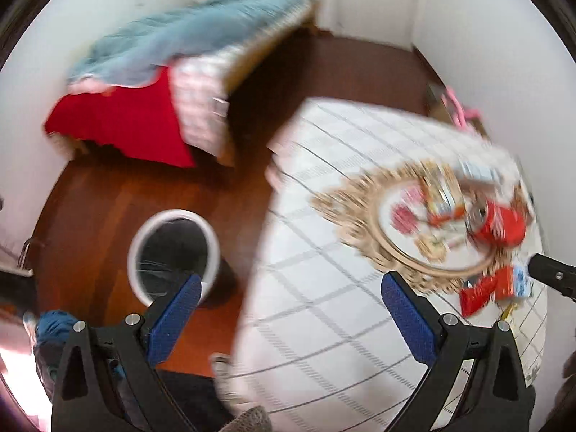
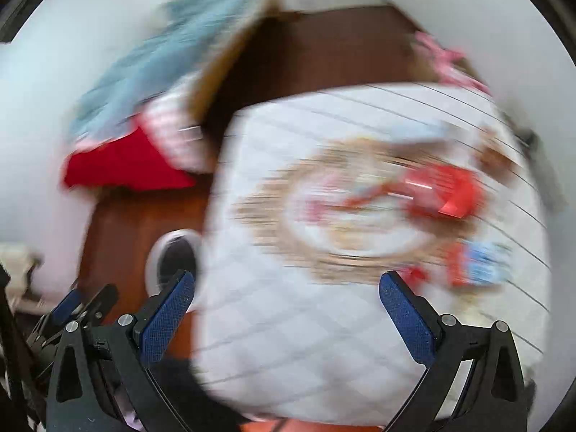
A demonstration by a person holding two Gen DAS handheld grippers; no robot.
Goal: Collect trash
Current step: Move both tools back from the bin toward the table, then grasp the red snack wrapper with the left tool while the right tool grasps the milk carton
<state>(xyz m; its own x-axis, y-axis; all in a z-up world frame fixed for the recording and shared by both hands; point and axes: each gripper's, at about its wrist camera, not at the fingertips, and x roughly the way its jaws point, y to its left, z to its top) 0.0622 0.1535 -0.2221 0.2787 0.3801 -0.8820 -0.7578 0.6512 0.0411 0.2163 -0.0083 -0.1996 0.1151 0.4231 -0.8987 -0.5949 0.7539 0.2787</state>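
Roughly, left to right:
Bed point(image 1: 201, 82): far left, against the wall, with a blue blanket point(image 1: 180, 39) on top and a red cloth point(image 1: 122, 126) hanging off its near end.
Bin point(image 1: 172, 255): on the wooden floor point(image 1: 108, 198) near left, just beside the table's left edge; white rim, dark liner inside.
Left gripper point(image 1: 291, 288): released, jaws spread wide and holding nothing; its left finger sits over the bin's rim, its right finger over the table.
Table point(image 1: 324, 324): fills the right half, covered by a white checked cloth.
Tray point(image 1: 381, 230): oval with a gold ornate rim, on the table's far right part.
Trash: a red can point(image 1: 500, 223) lies on the tray's right side among blurred wrappers; a red wrapper point(image 1: 482, 293) and a blue-white carton point(image 1: 522, 282) lie on the cloth just near the tray's rim.
Right gripper point(image 2: 288, 286): released, jaws wide apart and empty, hanging over the table's near side; its tip shows at the right edge of the left wrist view, close to the carton.
Right wrist view: heavily blurred, so the small trash pieces cannot be told apart.
Pink item point(image 1: 457, 106): far right by the wall, beyond the table; too blurred to identify.
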